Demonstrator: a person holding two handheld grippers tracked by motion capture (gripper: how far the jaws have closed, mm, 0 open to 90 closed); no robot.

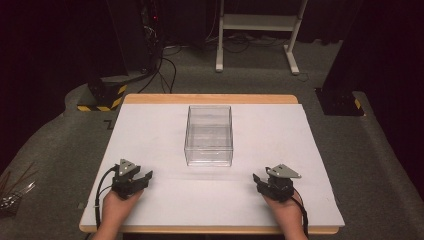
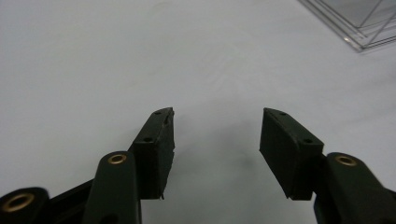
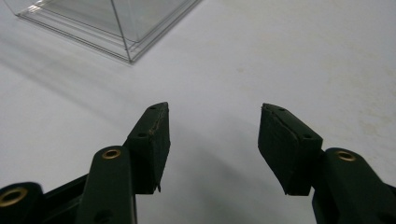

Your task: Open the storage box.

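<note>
A clear plastic box stands empty in the middle of the white table sheet. My left gripper rests near the front left of the sheet, open, nothing between its jaws. My right gripper rests near the front right, also open and empty. In the left gripper view the open gripper faces bare sheet, with a corner of the box at the top right. In the right gripper view the open gripper faces bare sheet, and the box lies at the top left.
The sheet lies on a wooden table whose edge shows at the back. Beyond it on the grey floor are a white frame stand, cables and black bases with yellow-black tape. Some thin rods lie at the far left.
</note>
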